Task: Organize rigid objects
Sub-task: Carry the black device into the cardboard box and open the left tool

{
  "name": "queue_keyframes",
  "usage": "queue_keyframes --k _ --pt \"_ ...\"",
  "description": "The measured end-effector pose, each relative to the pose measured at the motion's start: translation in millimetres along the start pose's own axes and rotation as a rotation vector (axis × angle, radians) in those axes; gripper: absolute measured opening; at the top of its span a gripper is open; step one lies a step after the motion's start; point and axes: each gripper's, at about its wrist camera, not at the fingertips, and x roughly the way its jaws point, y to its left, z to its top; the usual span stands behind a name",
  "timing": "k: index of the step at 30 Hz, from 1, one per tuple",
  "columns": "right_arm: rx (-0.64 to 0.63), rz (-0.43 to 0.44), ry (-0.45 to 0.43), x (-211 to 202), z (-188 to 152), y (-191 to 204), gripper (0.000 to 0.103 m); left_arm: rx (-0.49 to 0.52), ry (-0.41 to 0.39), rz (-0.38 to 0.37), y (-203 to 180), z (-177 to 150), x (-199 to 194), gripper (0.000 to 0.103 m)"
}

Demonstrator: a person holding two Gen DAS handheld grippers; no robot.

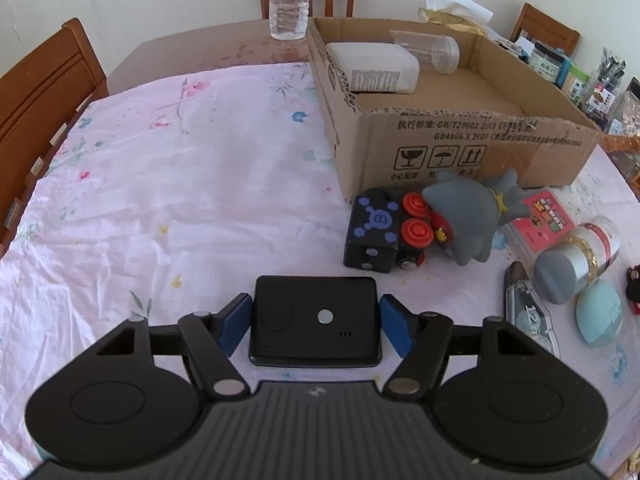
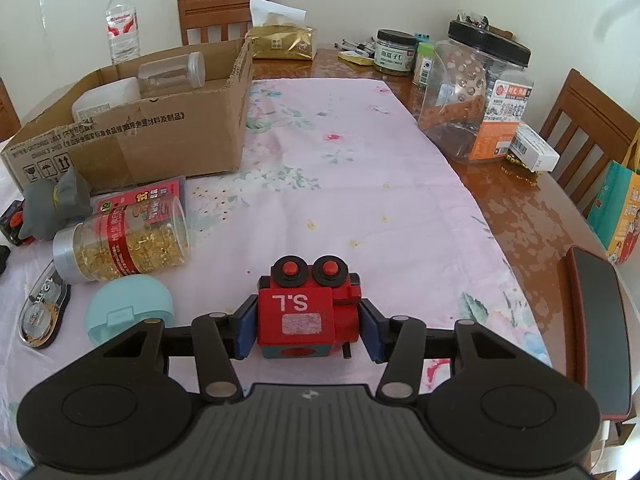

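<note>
My left gripper [image 1: 316, 326] is shut on a flat black device [image 1: 316, 320], held low over the pink cloth. My right gripper [image 2: 308, 330] is shut on a red toy train block [image 2: 308, 312] marked "S.L". An open cardboard box [image 1: 460, 148] stands ahead right of the left gripper; it also shows in the right wrist view [image 2: 132, 136] at far left. It holds a white container [image 1: 376, 66] and a clear jar [image 1: 436, 52]. In front of it lie a black toy block [image 1: 374, 232], a grey shark toy [image 1: 468, 216], a jar of yellow capsules [image 2: 120, 240], a teal egg-shaped case [image 2: 128, 312] and a tape dispenser [image 2: 40, 312].
A water bottle [image 1: 290, 0] stands behind the box. A large clear jar [image 2: 476, 92], small jars and a tissue pack [image 2: 284, 42] stand at the far right of the table. A phone [image 2: 600, 328] lies near the right edge. Wooden chairs [image 1: 36, 92] surround the table.
</note>
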Motion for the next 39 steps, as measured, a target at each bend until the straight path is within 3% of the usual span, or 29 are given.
queue_keyframes --k 10,15,24,30,39 --pt "-0.079 0.053 -0.006 -16.0 13.9 -2.9 0.056 0.093 0.033 -0.018 -2.6 11.5 -23.6 0.069" --pt "-0.14 0.103 -0.01 -29.2 29.5 -2.4 0.056 0.142 0.023 -0.061 -10.6 23.0 -46.0 0.069" --pt "-0.254 0.211 -0.058 -49.4 66.4 5.0 0.056 0.201 -0.077 -0.145 -31.0 59.8 -79.0 0.069" --pt "-0.342 0.251 -0.109 -52.7 95.6 16.8 0.056 0.227 -0.145 -0.151 -44.2 94.2 -72.1 0.069" --pt "-0.455 0.3 -0.155 -44.2 134.9 38.4 0.056 0.205 -0.18 -0.117 -51.1 134.6 -36.6 0.069"
